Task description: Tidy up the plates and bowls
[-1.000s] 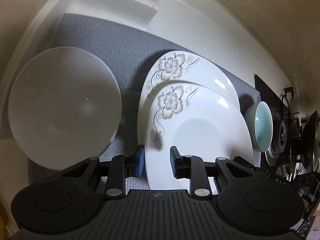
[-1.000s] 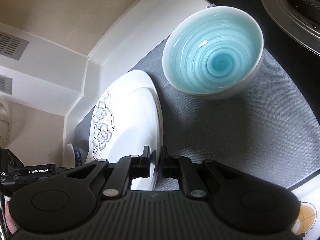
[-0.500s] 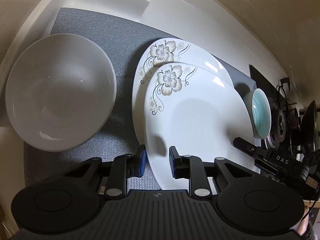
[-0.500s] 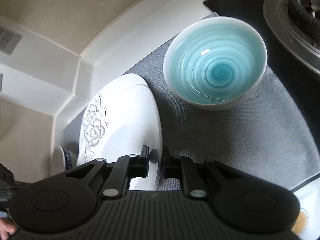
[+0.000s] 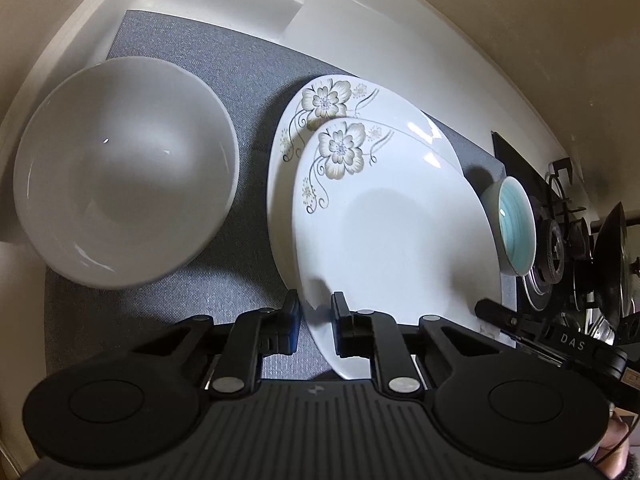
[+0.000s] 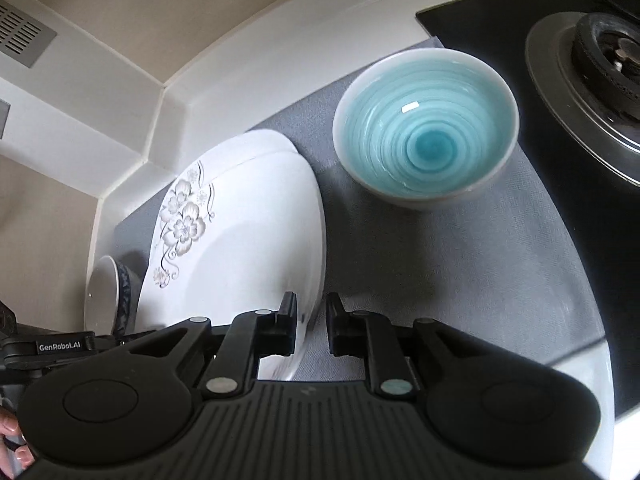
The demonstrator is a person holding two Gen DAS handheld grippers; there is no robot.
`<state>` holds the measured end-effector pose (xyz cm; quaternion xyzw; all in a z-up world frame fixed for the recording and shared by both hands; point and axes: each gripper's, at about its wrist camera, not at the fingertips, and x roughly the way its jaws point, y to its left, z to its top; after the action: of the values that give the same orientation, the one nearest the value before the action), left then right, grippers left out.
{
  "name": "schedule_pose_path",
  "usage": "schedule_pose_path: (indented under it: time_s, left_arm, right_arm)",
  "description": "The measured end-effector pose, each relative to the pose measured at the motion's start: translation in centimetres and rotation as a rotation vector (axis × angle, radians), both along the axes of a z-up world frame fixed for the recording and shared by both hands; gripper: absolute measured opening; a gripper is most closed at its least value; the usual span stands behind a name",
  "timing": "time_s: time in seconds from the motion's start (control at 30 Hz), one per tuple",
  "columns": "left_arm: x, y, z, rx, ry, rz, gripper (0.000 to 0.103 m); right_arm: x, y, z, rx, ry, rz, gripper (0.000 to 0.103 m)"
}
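left wrist view: the left gripper [image 5: 314,322] sits at the bottom middle of the frame with its jaws parted, straddling the near rim of the top floral plate [image 5: 392,240]. the rim runs through the gap, but i can't tell if either pad actually touches it. that plate is stacked on a second floral plate [image 5: 288,168] whose edge peeks out at the upper left of the stack. both rest on the grey mat [image 5: 240,64]. the big white bowl [image 5: 124,172] fills the left side of the frame, on the mat and apart from the plates. the small teal bowl [image 5: 516,232] shows at the right edge, just past the plates, with the stove burner [image 5: 554,248] beyond it.

right wrist view: the right gripper [image 6: 312,324] is also spread apart at the bottom middle, with the plate stack's other rim [image 6: 312,280] sitting in the gap, not clamped as far as i can see. teal bowl [image 6: 426,124] is in the upper right, upright on the mat, close to the plates but not touching. stove burner [image 6: 588,80] is at the far right.
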<state>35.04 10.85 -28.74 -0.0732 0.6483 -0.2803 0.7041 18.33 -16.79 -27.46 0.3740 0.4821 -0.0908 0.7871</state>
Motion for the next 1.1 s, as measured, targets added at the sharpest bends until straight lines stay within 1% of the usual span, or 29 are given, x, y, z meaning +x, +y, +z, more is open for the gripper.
schedule_pose_path:
  time_s: [0.03, 0.07, 0.17, 0.27, 0.3, 0.4, 0.47, 0.57, 0.67, 0.77, 0.87, 0.97, 1.03, 1.1]
  left_arm:
    - [-0.1, 0.1, 0.1, -0.007, 0.006, -0.002, 0.017]
    - [-0.3, 0.3, 0.1, -0.015, 0.010, -0.003, 0.017]
    - [-0.7, 0.6, 0.2, -0.026, -0.001, -0.010, 0.017]
    - [-0.6, 0.7, 0.1, -0.029, 0.014, 0.001, 0.017]
    - [-0.6, 0.7, 0.1, -0.027, 0.020, 0.001, 0.017]
    - [-0.6, 0.8, -0.1, -0.019, 0.024, 0.009, 0.017]
    - [-0.3, 0.7, -0.2, -0.022, 0.028, 0.014, 0.017]
    - [0.7, 0.5, -0.7, -0.007, 0.040, 0.032, 0.017]
    - [1.3, 0.1, -0.9, 0.021, 0.020, 0.032, 0.017]
    - [1.2, 0.4, -0.8, 0.013, 0.019, 0.029, 0.017]
    - [0.5, 0.6, -0.6, 0.018, -0.006, 0.027, 0.017]
    - [0.2, 0.6, -0.4, 0.020, -0.018, 0.028, 0.017]
    - [0.3, 0.4, -0.5, 0.020, -0.009, 0.029, 0.017]
    - [0.4, 0.1, -0.6, 0.032, -0.015, 0.027, 0.017]
  right_arm:
    - [-0.3, 0.3, 0.4, -0.018, 0.014, 0.000, 0.023]
    - [-0.6, 0.5, 0.8, -0.030, 0.022, -0.003, 0.024]
    - [-1.7, 0.9, 1.2, 0.002, 0.021, -0.005, 0.024]
    - [-1.7, 1.0, 1.0, 0.002, 0.009, 0.003, 0.013]
    - [-1.6, 1.1, 1.2, -0.002, 0.008, -0.003, 0.013]
    - [-1.2, 1.9, 1.8, -0.063, 0.006, 0.006, 0.013]
    - [-1.3, 1.9, 1.6, -0.061, -0.002, -0.011, 0.012]
    - [-0.8, 1.8, 0.8, -0.056, 0.012, -0.033, 0.012]
    - [-0.1, 1.8, 0.1, -0.054, 0.015, -0.053, 0.011]
    - [0.7, 2.1, -0.1, -0.082, 0.020, -0.045, 0.012]
    - [1.0, 2.1, -0.3, -0.083, 0.024, -0.039, 0.012]
    - [0.8, 1.8, -0.4, -0.066, 0.020, -0.044, 0.014]
    - [0.5, 1.5, -0.2, -0.061, 0.028, -0.059, 0.023]
    - [0.2, 1.4, 0.2, -0.082, 0.020, -0.058, 0.023]
